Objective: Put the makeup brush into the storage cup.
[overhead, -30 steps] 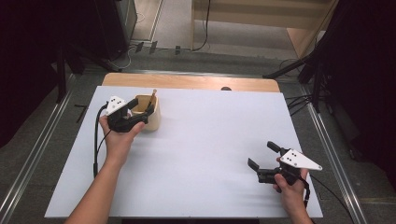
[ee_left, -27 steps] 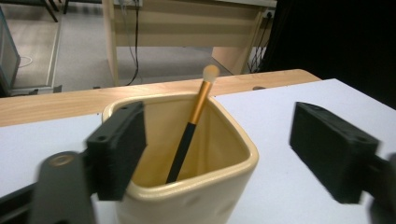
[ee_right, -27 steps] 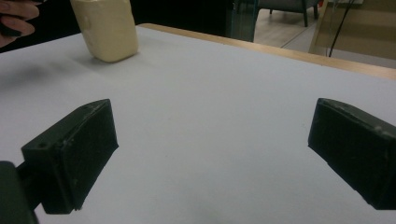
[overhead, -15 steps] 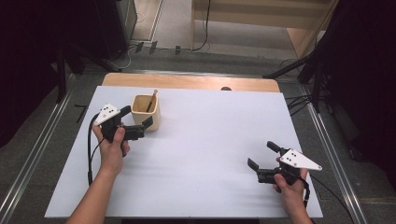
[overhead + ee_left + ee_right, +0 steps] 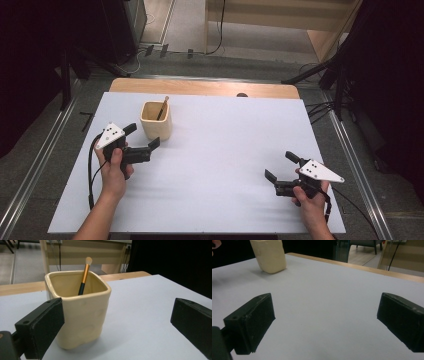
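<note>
The left gripper (image 5: 142,137) has just spread its jaws wide, nothing between them, just beside the cream cup (image 5: 156,120) standing upright near the table's (image 5: 225,165) far-left edge, seemingly apart. The right gripper (image 5: 280,167) gapes empty over bare tabletop, well apart.

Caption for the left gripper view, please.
Open left gripper facing a cream square cup holding a makeup brush on the white table.

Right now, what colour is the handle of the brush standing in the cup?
The brush handle is black low down with a gold band above, clearest in the left gripper view.
</note>
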